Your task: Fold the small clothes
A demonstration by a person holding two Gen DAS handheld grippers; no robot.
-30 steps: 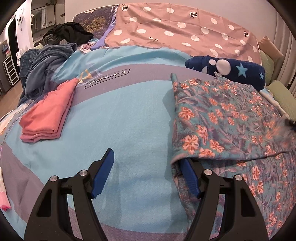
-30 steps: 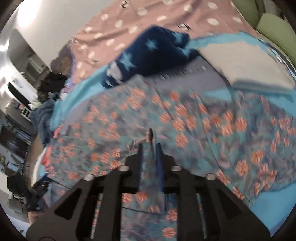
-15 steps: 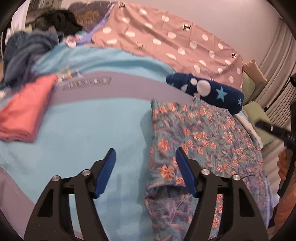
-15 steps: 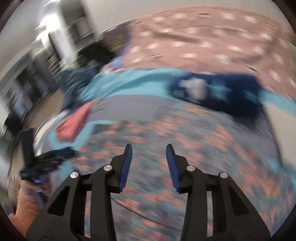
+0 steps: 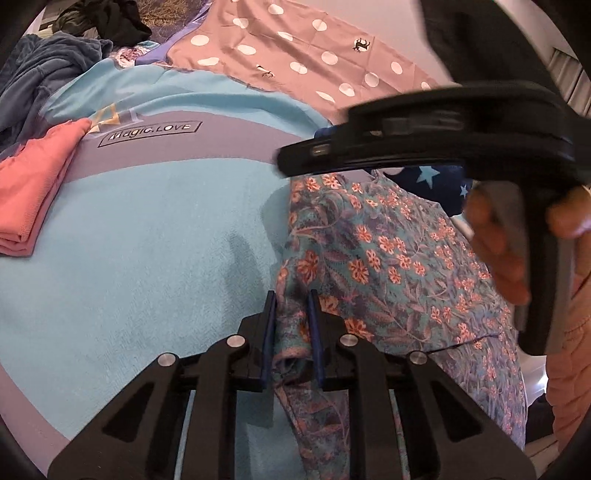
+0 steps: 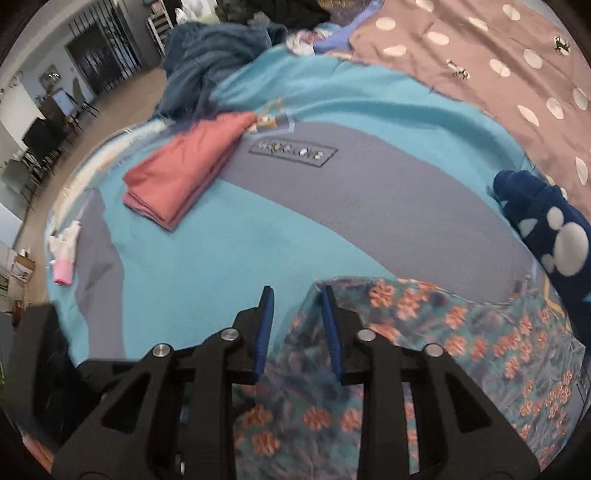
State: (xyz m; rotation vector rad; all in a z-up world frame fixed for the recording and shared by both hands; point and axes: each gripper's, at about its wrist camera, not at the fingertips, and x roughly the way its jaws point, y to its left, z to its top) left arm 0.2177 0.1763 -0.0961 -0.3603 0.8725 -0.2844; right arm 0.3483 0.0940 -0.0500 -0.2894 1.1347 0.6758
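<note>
Turquoise blanket (image 6: 229, 258) with a grey band and a "Magic.LOVE" label (image 5: 149, 132) covers the bed. Mauve polka-dot sheet (image 5: 295, 48) lies along the far side — a heap of dark blue fabric (image 6: 218, 55) sits at the far-left corner with a black pile (image 5: 110, 18) beyond it. Off the bed's left — floor, dark chairs (image 6: 48, 125), a barred window (image 6: 99, 59).

Bare blanket (image 6: 207, 258) left; pink folded cloth (image 6: 181, 177) beyond.
</note>
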